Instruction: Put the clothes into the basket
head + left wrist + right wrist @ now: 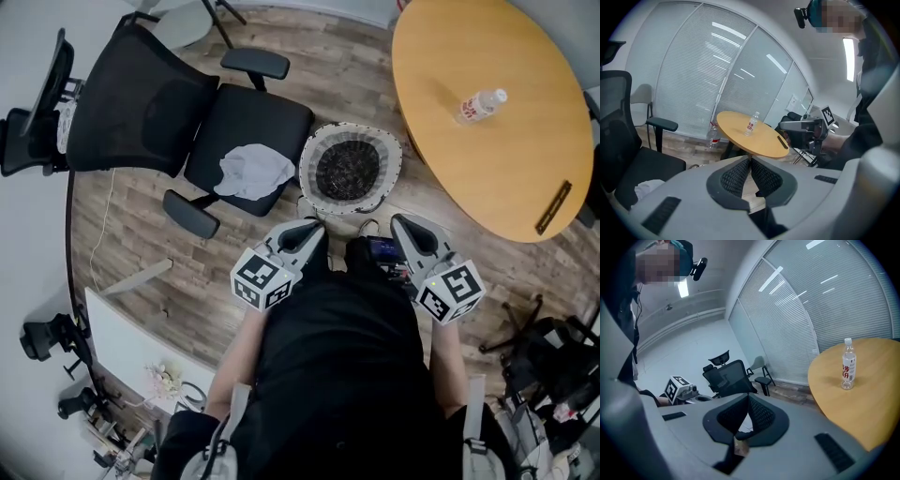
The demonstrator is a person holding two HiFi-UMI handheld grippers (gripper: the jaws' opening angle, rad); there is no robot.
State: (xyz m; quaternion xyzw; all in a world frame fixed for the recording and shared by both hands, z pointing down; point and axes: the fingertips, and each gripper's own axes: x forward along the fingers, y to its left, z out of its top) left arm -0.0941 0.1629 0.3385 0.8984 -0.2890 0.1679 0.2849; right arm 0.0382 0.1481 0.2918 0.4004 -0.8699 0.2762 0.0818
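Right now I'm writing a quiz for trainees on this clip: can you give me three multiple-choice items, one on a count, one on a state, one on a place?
1. How many bottles stand on the table? A none. B one. C three.
2. How do the left gripper's jaws stand? A shut, nothing between them. B wide apart. C shut on a bottle.
3. Where does the white cloth lie? A on the table. B on the chair seat. C in the left gripper.

Answers:
1 B, a single bottle stands on the tabletop.
2 A, the left gripper view shows the pads meeting with nothing between them.
3 B, the head view shows it on the black seat.
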